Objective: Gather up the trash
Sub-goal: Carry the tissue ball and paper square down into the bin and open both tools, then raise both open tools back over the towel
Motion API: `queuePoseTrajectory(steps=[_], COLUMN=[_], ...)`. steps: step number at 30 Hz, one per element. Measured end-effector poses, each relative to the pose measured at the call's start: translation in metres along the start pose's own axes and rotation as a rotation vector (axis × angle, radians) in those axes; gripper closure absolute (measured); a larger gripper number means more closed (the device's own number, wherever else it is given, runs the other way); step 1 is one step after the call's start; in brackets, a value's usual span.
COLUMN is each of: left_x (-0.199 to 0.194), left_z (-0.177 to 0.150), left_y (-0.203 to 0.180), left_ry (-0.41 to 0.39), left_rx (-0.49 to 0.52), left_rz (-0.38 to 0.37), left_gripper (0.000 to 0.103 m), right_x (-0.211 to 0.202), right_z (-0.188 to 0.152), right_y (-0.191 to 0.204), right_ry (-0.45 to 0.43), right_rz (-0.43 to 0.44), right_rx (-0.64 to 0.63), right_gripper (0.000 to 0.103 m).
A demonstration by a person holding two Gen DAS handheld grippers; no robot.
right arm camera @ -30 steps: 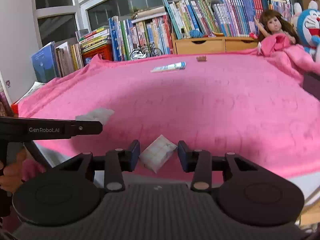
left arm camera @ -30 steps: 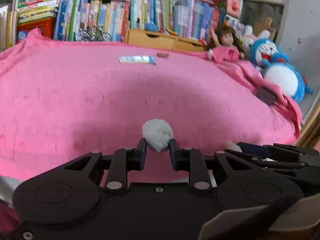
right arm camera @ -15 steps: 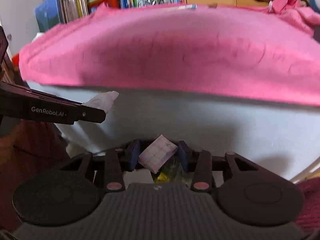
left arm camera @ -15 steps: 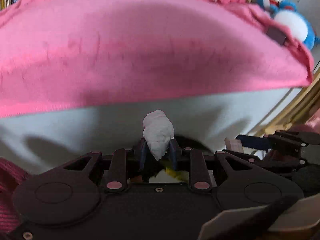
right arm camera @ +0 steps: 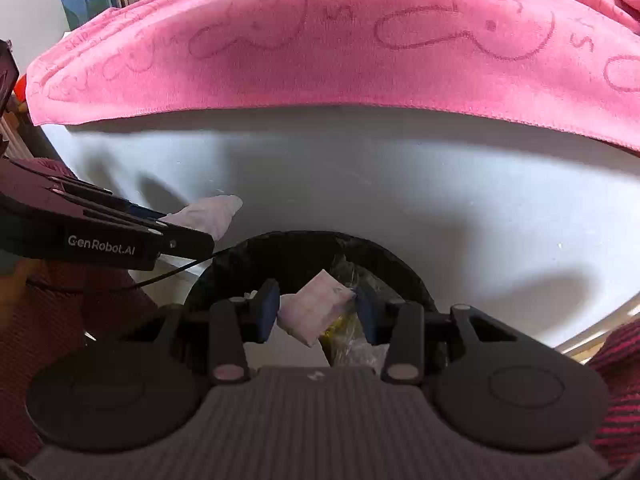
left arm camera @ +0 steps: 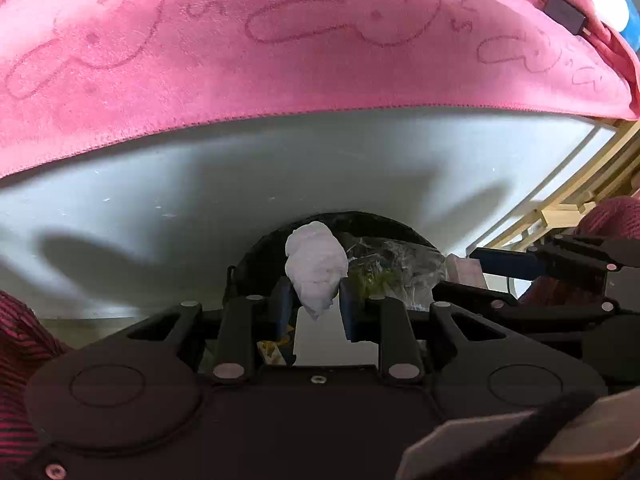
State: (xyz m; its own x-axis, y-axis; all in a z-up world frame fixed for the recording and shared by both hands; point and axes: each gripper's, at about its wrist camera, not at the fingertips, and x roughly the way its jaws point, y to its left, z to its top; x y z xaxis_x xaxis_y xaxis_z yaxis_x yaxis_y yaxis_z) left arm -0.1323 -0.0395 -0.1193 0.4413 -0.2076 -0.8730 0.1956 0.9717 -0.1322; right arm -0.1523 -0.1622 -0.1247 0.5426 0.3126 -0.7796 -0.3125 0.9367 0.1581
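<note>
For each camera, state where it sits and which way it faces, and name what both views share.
Left wrist: on the left gripper, facing forward and down at the black bin; shows its fingers clamping a crumpled tissue, a striped sleeve.
Right wrist: on the right gripper, facing likewise; its fingers hold a small packet.
Shared: bin, pink towel, each other's gripper.

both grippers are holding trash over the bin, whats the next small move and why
Probably open both and let go. The left gripper holds the crumpled tissue and the right gripper holds the small packet, each above the black-lined bin, which already has wrappers inside, so both should drop in.
</note>
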Motion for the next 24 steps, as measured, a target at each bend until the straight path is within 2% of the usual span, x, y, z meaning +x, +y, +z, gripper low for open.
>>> queuePoseTrajectory(steps=[8, 10, 11, 13, 16, 20, 24], left_x=[0.003, 0.001, 0.000, -0.002, -0.007, -0.018, -0.044], left_z=[-0.003, -0.003, -0.003, -0.002, 0.000, 0.005, 0.016], left_y=[-0.002, -0.001, -0.001, -0.002, -0.001, -0.003, -0.005], left_ry=[0.017, 0.015, 0.012, 0.001, -0.016, -0.043, -0.114], left_rx=[0.014, 0.016, 0.015, 0.016, 0.025, 0.064, 0.119], left_rz=[-0.008, -0.019, -0.023, -0.025, -0.018, 0.002, 0.007], left_gripper=[0.078, 0.070, 0.067, 0.056, 0.048, 0.045, 0.044], right_x=[0.002, 0.003, 0.004, 0.002, -0.001, -0.006, -0.025], right_z=[0.000, 0.003, 0.003, 0.003, 0.003, 0.008, 0.021], right_y=[0.000, 0.000, 0.000, -0.002, -0.004, -0.009, -0.019], right_ry=[0.000, -0.004, -0.007, -0.015, -0.024, -0.042, -0.098], right_rz=[-0.001, 0.001, 0.000, 0.005, 0.004, 0.002, 0.019], right_rx=[0.000, 0.001, 0.003, 0.007, 0.017, 0.020, 0.040], right_gripper=[0.053, 0.053, 0.044, 0.039, 0.031, 0.028, 0.027])
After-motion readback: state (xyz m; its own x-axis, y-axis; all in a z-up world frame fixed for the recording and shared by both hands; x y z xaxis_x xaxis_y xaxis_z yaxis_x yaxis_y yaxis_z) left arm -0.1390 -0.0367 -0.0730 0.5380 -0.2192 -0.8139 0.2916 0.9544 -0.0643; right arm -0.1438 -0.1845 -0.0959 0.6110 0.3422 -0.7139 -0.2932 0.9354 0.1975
